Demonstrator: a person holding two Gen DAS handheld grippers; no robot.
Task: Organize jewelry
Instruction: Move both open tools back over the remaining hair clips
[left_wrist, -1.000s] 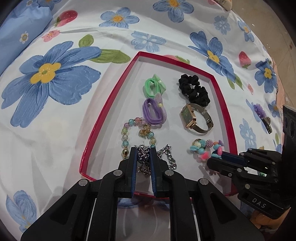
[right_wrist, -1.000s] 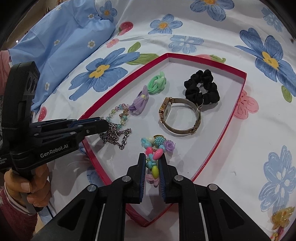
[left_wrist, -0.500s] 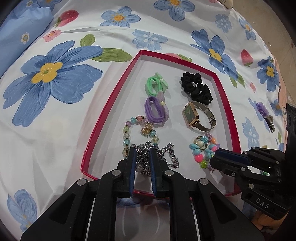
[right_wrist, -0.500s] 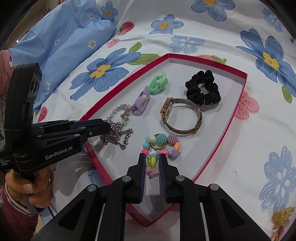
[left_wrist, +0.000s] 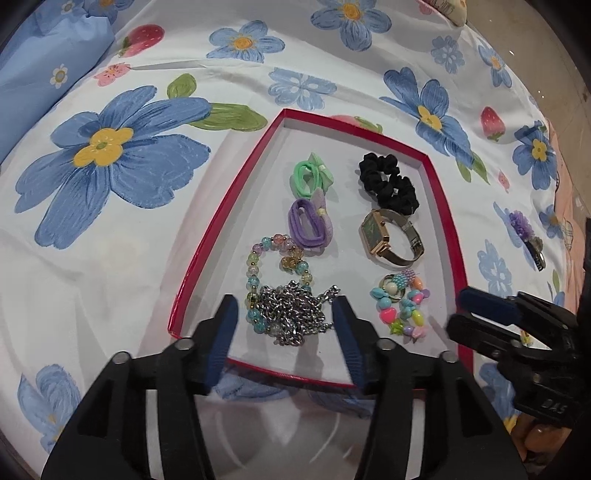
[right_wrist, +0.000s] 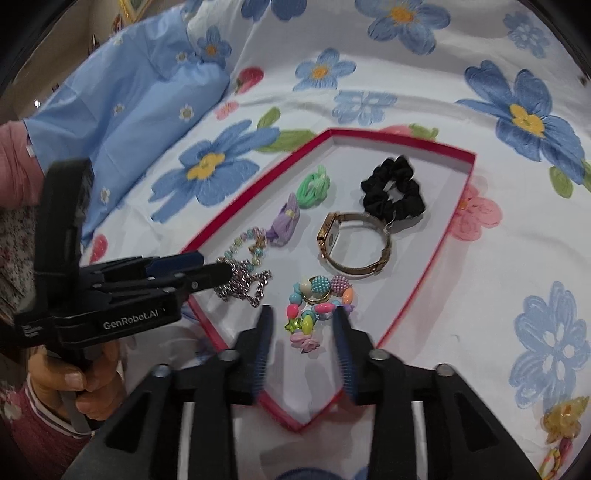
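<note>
**Jewelry down in the red tray as both jaws let go**

Jewelry is all gathered inside the red tray (left_wrist: 441, 206), which lies on the flowered bedsheet (left_wrist: 110, 258), and both grippers are parting over its near end. The left gripper (left_wrist: 284, 325) has its jaws opening, wide of the silver chain (left_wrist: 291, 310), which lies loose between them on the tray floor, no pad pressing it. The right gripper (right_wrist: 303, 332) is opening too, its jaws standing off either side of the colourful bead bracelet (right_wrist: 317, 302).

Why this layout? It looks like sorting in two files down the tray: green hair tie (left_wrist: 310, 177), purple hair tie (left_wrist: 310, 225) and pastel bead bracelet (left_wrist: 273, 258) on the tray's left side with the chain at their near end, overlapping the pastel beads; black scrunchie (left_wrist: 388, 184) and gold watch (left_wrist: 391, 236) on its right with the colourful bracelet closing that file.

Against a second ago: both jaws were then pinched narrow on their pieces, chain in the left, bracelet in the right. Now each piece rests free on the tray floor. A purple clip (left_wrist: 521, 225) and a yellow one (right_wrist: 561, 421) lie outside the tray on the sheet, likely next.
</note>
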